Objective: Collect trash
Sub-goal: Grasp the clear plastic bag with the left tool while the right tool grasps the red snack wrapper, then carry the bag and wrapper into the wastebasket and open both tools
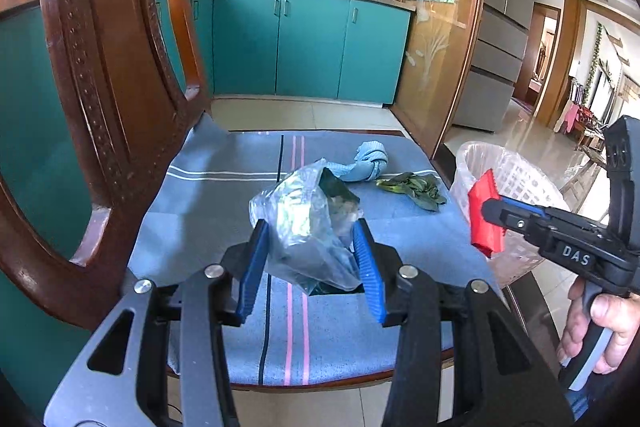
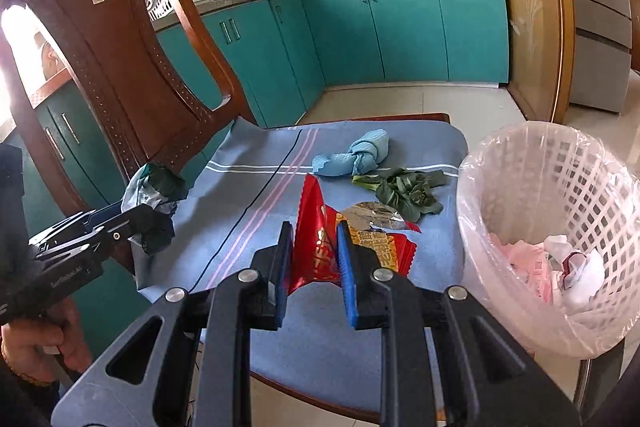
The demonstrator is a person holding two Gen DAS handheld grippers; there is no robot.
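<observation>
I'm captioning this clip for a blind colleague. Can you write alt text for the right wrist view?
The right gripper, its fingers shut on a crinkled red foil snack wrapper, is above a blue striped seat cushion. A white lattice plastic bin with a clear liner stands to the right; a knotted light-blue cloth and dark green leaves lie beyond.

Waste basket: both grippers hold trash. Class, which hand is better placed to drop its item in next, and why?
Right. The right gripper holds the red wrapper beside the waste basket; the left gripper, gripping the plastic bag, sits farther away over the chair cushion.
</observation>
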